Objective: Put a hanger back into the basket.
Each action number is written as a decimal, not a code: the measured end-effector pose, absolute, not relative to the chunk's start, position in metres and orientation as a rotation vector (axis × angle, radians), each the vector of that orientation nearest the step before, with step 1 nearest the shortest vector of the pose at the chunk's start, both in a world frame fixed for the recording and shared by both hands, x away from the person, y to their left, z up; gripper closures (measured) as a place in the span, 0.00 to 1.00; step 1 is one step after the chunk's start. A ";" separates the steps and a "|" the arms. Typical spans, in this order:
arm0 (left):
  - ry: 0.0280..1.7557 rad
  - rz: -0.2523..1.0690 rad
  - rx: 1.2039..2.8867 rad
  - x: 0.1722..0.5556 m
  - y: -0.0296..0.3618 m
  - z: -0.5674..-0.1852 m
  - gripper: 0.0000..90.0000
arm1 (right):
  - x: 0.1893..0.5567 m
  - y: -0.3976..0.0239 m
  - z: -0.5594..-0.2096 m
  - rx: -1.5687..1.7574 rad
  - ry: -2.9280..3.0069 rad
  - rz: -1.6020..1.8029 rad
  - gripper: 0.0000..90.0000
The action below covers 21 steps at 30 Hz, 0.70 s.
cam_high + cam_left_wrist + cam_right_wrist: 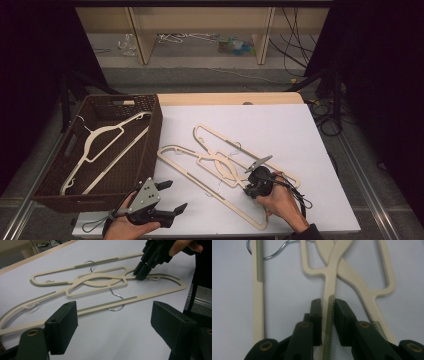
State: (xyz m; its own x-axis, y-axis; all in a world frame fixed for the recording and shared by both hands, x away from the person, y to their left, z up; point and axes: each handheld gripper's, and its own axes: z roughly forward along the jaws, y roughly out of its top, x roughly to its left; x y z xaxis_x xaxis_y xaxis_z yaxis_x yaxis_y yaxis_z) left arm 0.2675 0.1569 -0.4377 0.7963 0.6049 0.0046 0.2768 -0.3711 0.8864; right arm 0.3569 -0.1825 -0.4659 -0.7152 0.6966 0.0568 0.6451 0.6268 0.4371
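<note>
Left gripper point(175, 196) is hovering wide open, holding nothing, at the table's near edge. Right gripper point(327, 307) is clamping the near hanger's point(210, 187) ribbed arm edge-on between its jaws; that hanger is lying diagonally on the white table point(280, 125), crossed with a second hanger point(220, 137) behind it.

Two cream hangers point(220, 165) with wire hooks lie flat and crossed, overlapping, on the white table
</note>
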 end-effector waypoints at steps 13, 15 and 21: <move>0.654 0.420 1.975 0.273 0.154 -0.437 0.24 | 0.361 -0.197 -0.459 1.088 2.743 0.645 0.88; 0.670 0.411 1.961 0.274 0.152 -0.438 0.24 | 0.360 -0.200 -0.455 1.081 2.749 0.662 0.88; 0.673 0.400 2.000 0.293 0.136 -0.440 0.24 | 0.356 -0.203 -0.451 1.044 2.747 0.665 0.88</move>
State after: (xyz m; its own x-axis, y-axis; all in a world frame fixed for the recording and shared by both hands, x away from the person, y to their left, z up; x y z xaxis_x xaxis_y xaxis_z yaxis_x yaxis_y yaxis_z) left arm 0.2927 0.1365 -0.4401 0.7945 0.6072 0.0053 0.2950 -0.3937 0.8706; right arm 0.3562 -0.2026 -0.4511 -0.7526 0.6575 0.0355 0.6010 0.6640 0.4449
